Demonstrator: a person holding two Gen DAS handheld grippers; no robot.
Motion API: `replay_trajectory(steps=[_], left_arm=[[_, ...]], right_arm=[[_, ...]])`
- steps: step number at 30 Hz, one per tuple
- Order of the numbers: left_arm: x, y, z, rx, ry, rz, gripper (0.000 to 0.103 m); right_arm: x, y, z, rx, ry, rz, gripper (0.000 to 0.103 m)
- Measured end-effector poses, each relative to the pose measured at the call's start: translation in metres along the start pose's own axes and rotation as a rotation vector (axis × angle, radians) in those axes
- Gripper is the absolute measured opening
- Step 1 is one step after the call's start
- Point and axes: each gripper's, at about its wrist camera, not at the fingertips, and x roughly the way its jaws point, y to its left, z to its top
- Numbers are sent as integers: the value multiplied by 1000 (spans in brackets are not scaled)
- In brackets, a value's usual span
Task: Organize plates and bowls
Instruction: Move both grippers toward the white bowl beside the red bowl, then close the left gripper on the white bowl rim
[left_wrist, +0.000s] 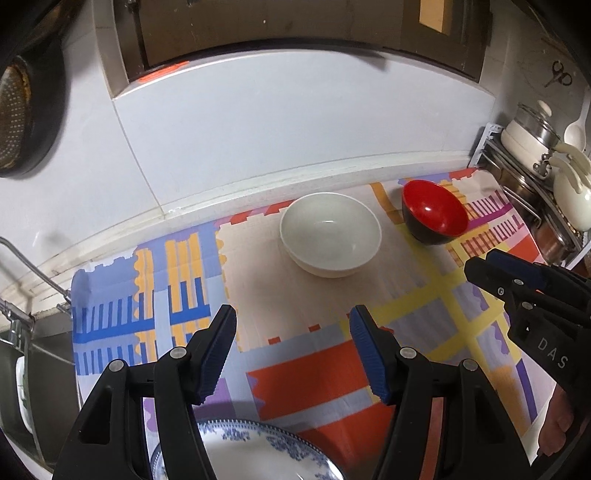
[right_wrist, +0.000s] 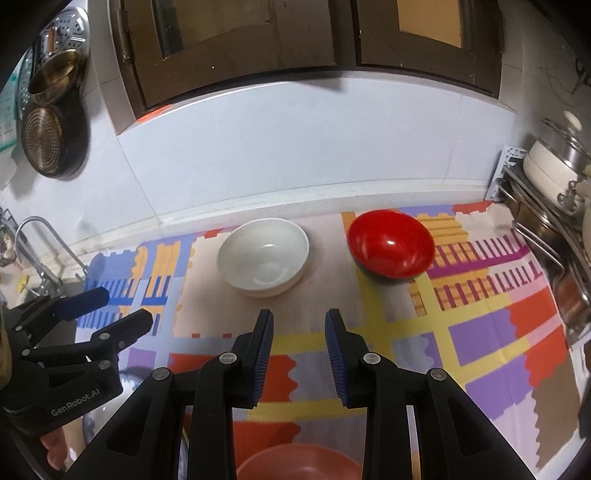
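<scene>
On the patterned mat (left_wrist: 332, 369) a white bowl (left_wrist: 330, 234) stands upright near the back wall, with a red bowl with a black outside (left_wrist: 434, 214) to its right. Both also show in the right wrist view: the white bowl (right_wrist: 264, 256) and the red bowl (right_wrist: 391, 247). My left gripper (left_wrist: 291, 325) hangs open and empty in front of the white bowl, above a blue-patterned white plate (left_wrist: 251, 454). My right gripper (right_wrist: 300, 325) is open with a narrower gap, nothing between its pads, above an orange dish (right_wrist: 299, 463). Each view catches the other gripper: the right (left_wrist: 482, 262), the left (right_wrist: 122, 310).
A metal rack (right_wrist: 546, 251) with pots and lids stands at the right end of the counter. A sink with a tap (right_wrist: 37, 229) lies to the left. Strainers (right_wrist: 48, 144) hang on the tiled wall, and wooden cupboard doors (right_wrist: 295, 37) are above.
</scene>
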Motion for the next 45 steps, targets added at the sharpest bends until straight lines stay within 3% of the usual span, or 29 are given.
replay_trajectory(steps=[15, 37, 43, 45], left_arm=[[65, 15, 36, 20, 32, 22, 63], [158, 23, 66, 17, 175, 10, 63], [176, 21, 70, 13, 202, 11, 56], [182, 21, 71, 6, 210, 6, 54]], right_arm=[[69, -2, 35, -3, 49, 22, 30], [161, -10, 54, -2, 177, 32, 29], [177, -11, 55, -1, 201, 25, 28], [181, -11, 55, 7, 211, 27, 23]])
